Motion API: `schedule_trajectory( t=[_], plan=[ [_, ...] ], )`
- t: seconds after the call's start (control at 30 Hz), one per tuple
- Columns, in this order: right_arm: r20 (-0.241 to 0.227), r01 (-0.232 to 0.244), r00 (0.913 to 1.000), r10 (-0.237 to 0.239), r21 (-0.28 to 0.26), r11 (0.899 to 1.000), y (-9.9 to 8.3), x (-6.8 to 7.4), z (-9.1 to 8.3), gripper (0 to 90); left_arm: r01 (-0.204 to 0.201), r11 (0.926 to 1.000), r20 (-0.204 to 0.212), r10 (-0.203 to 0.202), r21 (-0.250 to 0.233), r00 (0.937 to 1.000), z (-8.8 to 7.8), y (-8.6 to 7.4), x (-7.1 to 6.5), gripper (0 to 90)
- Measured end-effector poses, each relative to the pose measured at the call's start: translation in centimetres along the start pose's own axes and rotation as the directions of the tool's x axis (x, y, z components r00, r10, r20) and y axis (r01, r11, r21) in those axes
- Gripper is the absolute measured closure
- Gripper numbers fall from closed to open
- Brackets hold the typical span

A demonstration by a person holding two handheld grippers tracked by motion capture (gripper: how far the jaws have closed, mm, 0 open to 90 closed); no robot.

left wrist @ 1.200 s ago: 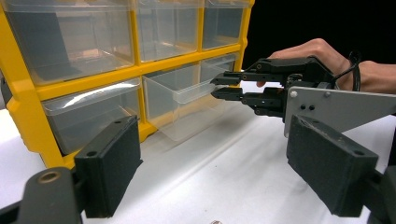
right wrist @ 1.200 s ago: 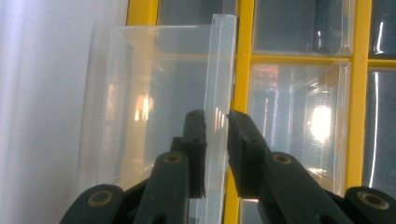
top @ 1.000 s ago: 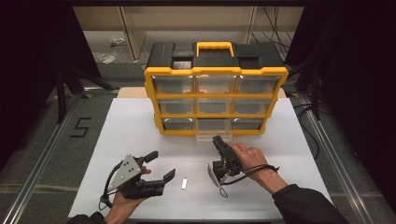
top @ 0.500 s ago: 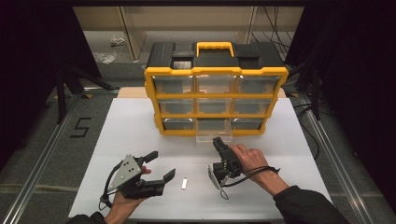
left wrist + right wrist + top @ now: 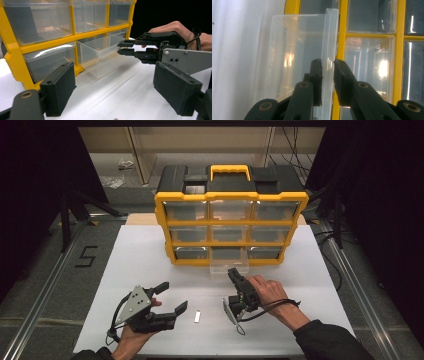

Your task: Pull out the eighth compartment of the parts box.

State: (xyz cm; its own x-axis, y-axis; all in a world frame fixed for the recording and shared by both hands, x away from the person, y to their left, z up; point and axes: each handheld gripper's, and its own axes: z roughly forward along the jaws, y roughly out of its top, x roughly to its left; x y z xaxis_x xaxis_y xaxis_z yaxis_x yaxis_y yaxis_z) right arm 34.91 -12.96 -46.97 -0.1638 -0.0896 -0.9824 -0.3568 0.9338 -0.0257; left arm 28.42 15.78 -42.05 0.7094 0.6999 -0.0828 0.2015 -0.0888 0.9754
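Drawer (image 5: 229, 265), clear plastic, stands pulled out of the bottom row's middle slot of the yellow organizer (image 5: 231, 227), its long axis running toward me. My right gripper (image 5: 233, 274) lies directly in front of it, nearly closed; in the right gripper view the drawer's front lip (image 5: 329, 45) sits between the pads, contact appearing made. My left gripper (image 5: 172, 297) rests well apart, jaws wide and empty, so the right hand is nearer. A small metal piece (image 5: 197, 316) lies between the hands on the white table (image 5: 140, 260). Surroundings dark; grey floor.
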Motion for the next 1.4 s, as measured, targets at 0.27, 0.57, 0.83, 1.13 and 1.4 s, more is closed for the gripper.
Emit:
schedule_trajectory(
  t=[0.27,0.57,0.83,1.13,1.4],
  plan=[
    [0.001,-0.003,1.0,0.003,-0.007,1.0,0.0,0.1,-0.1,78.0,-0.002,1.0,-0.001,0.002,0.0,1.0,0.0,0.0,0.0,17.5],
    [-0.015,-0.017,0.9997,0.017,-0.004,1.0,0.0,0.2,-0.1,75.3,0.0,1.0,0.0,0.0,0.001,1.0,0.0,0.0,0.0,17.5],
    [-0.042,-0.065,0.997,0.065,-0.009,0.998,0.1,0.0,-0.2,56.4,-0.002,1.0,0.0,0.002,0.001,1.0,0.0,0.0,0.0,17.5],
    [-0.084,-0.129,0.9885,0.126,-0.033,0.991,0.5,-0.5,-0.5,45.6,-0.003,1.0,-0.004,0.003,0.0,1.0,0.0,0.0,0.0,17.5],
    [-0.136,-0.249,0.961,0.241,-0.047,0.967,1.1,-1.3,-0.9,40.0,-0.002,1.0,-0.006,0.002,-0.002,1.0,0.0,0.0,0.0,17.5]
  ],
)
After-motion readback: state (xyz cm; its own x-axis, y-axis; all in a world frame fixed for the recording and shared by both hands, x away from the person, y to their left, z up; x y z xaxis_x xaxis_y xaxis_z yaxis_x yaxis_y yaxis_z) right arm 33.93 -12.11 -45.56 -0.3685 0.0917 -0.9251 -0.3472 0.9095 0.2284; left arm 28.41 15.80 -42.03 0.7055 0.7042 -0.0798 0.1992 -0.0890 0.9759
